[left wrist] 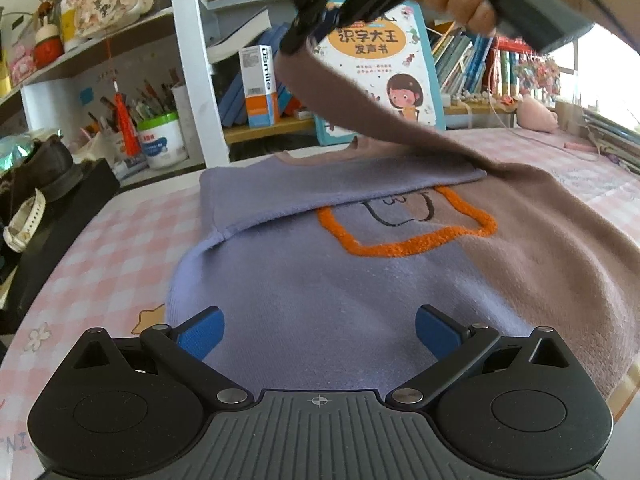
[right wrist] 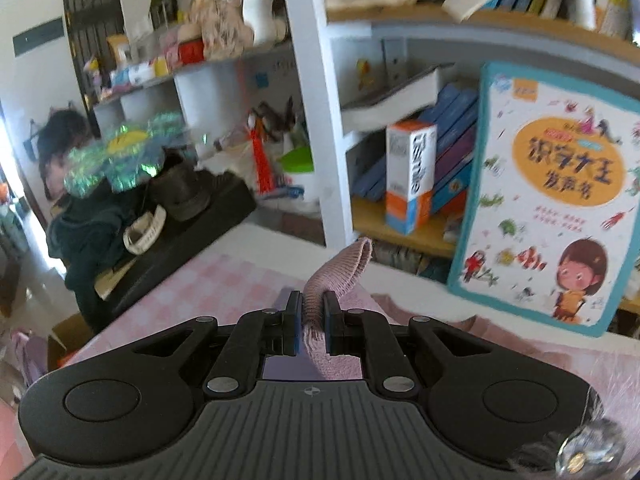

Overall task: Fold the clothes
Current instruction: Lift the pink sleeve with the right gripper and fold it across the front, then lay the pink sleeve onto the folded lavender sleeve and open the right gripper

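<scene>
1. Flat on the checked worktop (left wrist: 132, 220) lies the sweater (left wrist: 320, 280), hem nearest the left gripper (left wrist: 320, 330), collar far.
2. Its brown sleeve (left wrist: 340, 96) slants up-left, cuff pinched by the right gripper (right wrist: 312, 320).
3. Left fingers (left wrist: 202, 338) spread, empty.

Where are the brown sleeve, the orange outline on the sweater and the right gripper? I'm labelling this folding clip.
brown sleeve (left wrist: 360, 96), left wrist view, middle of the lifted stretch.
orange outline (left wrist: 400, 248), left wrist view, its lower edge on the sweater's front.
right gripper (right wrist: 311, 320), right wrist view, between the fingertips clamped on the cuff.
</scene>
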Action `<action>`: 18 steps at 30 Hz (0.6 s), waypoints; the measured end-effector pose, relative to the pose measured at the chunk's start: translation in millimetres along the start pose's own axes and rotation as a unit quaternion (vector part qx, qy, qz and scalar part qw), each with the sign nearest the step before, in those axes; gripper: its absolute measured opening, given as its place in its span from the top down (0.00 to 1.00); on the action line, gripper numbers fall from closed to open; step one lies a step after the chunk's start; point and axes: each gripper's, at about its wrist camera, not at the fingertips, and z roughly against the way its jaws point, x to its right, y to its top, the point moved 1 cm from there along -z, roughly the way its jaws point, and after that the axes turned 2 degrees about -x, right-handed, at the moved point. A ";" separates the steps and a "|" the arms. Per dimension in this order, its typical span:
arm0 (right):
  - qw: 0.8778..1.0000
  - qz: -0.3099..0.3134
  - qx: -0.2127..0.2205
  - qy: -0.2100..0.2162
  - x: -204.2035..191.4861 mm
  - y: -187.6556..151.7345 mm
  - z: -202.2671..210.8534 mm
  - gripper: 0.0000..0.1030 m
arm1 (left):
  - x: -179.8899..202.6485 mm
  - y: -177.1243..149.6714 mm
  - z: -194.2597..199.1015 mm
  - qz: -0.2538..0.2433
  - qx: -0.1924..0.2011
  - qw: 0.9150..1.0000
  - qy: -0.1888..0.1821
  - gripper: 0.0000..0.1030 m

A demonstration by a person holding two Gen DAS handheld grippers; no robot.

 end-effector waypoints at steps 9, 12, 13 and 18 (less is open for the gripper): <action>0.999 -0.029 -0.036 0.023 2.2 -17.4 -35.8 0.74 | 0.4 0.5 -2.1 0.000 -0.007 1.000 -0.004 0.00; 0.999 -0.024 -0.032 0.029 -0.5 -20.1 -31.9 0.69 | 1.6 0.6 -2.8 -0.004 -0.010 1.000 -0.002 0.00; 0.999 -0.020 -0.032 0.028 -1.1 -21.4 -29.5 0.69 | 1.9 0.8 -3.1 -0.005 -0.011 1.000 0.000 0.00; 0.999 -0.015 -0.034 0.028 3.1 -34.1 -12.3 0.64 | 3.5 0.7 -3.0 -0.011 -0.011 1.000 0.009 0.00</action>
